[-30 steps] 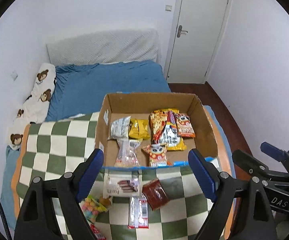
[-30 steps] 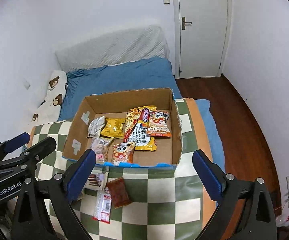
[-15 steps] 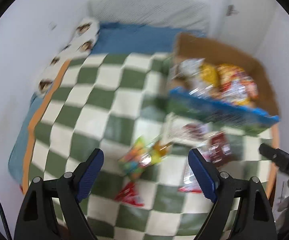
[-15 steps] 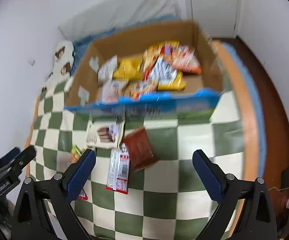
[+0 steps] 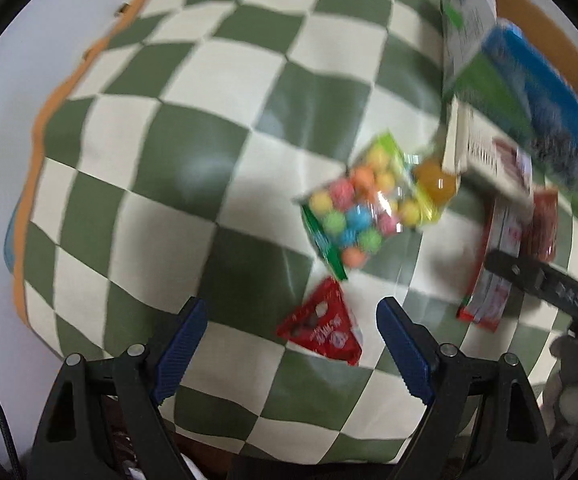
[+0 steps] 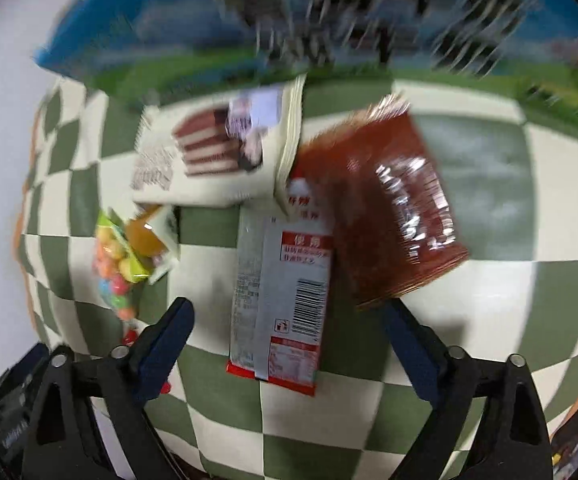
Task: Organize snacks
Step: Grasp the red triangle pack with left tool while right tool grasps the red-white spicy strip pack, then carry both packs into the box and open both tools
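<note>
Below, red triangular packet [image 5: 323, 330] between open left tool [image 5: 291, 346] blades.

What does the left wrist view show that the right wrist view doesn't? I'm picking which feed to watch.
Only the left shows the whole red triangular packet and the left gripper, open. Only the right shows the barcode side of the red and white packet between the closing jaws of the right gripper, not yet touched. Both show the candy ball bag, brown packet, cake box and checkered blanket.
</note>
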Action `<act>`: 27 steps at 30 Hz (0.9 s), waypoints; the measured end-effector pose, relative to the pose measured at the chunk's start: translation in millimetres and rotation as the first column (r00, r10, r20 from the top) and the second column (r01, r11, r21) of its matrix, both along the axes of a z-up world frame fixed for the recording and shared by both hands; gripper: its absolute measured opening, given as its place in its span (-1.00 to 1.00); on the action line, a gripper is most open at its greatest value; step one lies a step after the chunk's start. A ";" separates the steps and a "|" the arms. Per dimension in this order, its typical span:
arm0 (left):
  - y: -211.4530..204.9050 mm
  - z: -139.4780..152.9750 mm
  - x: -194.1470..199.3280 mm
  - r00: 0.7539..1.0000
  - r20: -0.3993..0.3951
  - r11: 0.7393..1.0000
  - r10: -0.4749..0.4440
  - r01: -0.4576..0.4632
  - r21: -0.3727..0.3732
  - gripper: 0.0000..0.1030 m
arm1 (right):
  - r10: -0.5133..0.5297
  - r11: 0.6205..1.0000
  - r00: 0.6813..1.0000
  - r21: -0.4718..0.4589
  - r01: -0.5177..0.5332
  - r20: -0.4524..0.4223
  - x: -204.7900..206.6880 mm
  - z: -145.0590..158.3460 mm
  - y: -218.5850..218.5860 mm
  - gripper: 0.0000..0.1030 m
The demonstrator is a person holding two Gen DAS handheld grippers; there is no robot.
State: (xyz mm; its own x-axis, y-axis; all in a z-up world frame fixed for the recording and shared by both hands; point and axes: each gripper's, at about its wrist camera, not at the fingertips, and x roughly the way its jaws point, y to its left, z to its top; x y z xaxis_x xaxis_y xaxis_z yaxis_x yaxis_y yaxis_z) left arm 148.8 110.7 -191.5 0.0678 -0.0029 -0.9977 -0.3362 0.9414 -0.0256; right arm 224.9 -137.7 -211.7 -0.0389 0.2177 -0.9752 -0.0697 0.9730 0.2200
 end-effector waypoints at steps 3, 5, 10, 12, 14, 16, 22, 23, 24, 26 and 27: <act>-5.8 -19.2 -4.1 0.999 -0.043 0.997 -0.013 0.010 -0.073 0.67 | 0.042 0.998 0.999 -0.055 -0.041 0.028 -5.1 -7.9 10.7 0.80; -7.0 -31.6 -6.5 0.998 -0.060 0.992 0.000 -0.007 -0.125 0.67 | 0.083 0.992 0.995 -0.099 -0.078 0.050 -10.9 -10.3 17.0 0.58; -6.0 -61.3 -14.0 0.994 -0.088 0.976 0.067 -0.083 -0.202 -0.01 | 0.141 0.986 0.987 -0.102 -0.134 0.071 -28.7 -9.2 13.9 0.03; -9.0 -61.3 -18.1 0.995 -0.070 0.979 0.066 -0.078 -0.186 -0.04 | 0.152 0.985 0.987 -0.096 -0.146 0.059 -38.0 -8.6 6.4 -0.01; -13.8 -57.5 -22.0 0.996 -0.056 0.982 0.062 -0.071 -0.176 -0.10 | 0.157 0.984 0.987 -0.091 -0.152 0.043 -48.7 -9.1 0.0 -0.04; -29.4 -50.1 -26.6 0.998 -0.044 0.982 0.047 -0.055 -0.179 -0.14 | 0.148 0.986 0.988 -0.075 -0.146 0.031 -59.1 -8.5 -7.8 -0.06; -71.1 -32.1 -31.8 1.000 -0.011 0.980 -0.027 0.024 -0.198 -0.15 | 0.107 0.994 0.994 -0.019 -0.107 0.014 -80.0 -3.3 -24.4 -0.09; -79.2 -28.1 -33.6 0.999 -0.004 0.978 -0.040 0.039 -0.204 -0.15 | 0.104 0.995 0.994 -0.009 -0.104 0.014 -84.1 -1.5 -26.4 -0.09; -87.2 -23.5 -35.3 0.998 0.003 0.976 -0.060 0.059 -0.210 -0.15 | 0.101 0.995 0.995 -0.001 -0.101 0.015 -87.4 0.5 -28.8 -0.09; -95.3 -17.2 -33.8 0.996 0.020 0.975 -0.088 0.091 -0.205 -0.16 | 0.093 0.996 0.996 0.015 -0.093 0.015 -91.7 5.1 -35.6 -0.09; -101.6 -13.6 -33.2 0.994 0.029 0.973 -0.105 0.109 -0.206 -0.16 | 0.091 0.995 0.996 0.025 -0.092 0.018 -96.0 8.8 -39.2 -0.09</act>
State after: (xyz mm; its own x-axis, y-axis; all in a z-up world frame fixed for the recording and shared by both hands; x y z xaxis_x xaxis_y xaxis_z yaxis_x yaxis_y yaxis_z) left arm 115.5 9.0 -205.1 0.0738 -0.2172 -0.9733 -0.2319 0.9455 -0.2286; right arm 128.9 -176.9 -202.9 -0.0436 0.2386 -0.9701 -0.1619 0.9565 0.2426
